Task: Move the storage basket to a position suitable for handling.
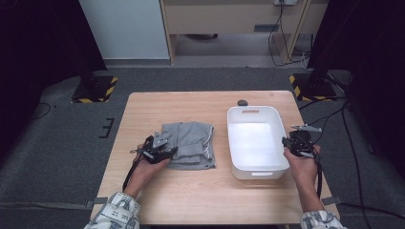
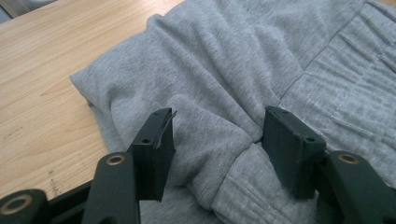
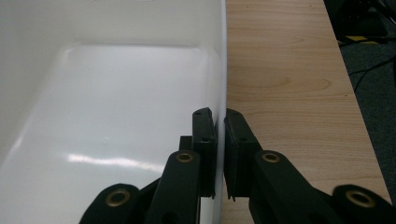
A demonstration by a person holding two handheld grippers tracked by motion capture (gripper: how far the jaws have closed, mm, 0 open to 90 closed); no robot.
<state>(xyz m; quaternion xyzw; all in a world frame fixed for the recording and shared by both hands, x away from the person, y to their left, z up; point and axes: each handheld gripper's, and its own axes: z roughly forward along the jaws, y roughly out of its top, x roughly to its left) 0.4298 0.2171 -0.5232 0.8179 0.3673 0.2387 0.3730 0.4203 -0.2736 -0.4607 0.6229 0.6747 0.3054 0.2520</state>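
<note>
Clearly soft and limp, the grey garment [image 2: 224, 70] bunches between the open left tongs [image 2: 217, 140]; right tongs [image 3: 220, 140] clamp the stiff bin's wall [image 3: 219, 70].

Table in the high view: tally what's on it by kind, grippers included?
Grey folded garment: 1
White tub: 1
Small dark object by the far edge, too small to identify: 1
Handheld grippers: 2, left gripper with jaws apart over the garment, right gripper clamped on the tub's rim
Total: 5
</note>
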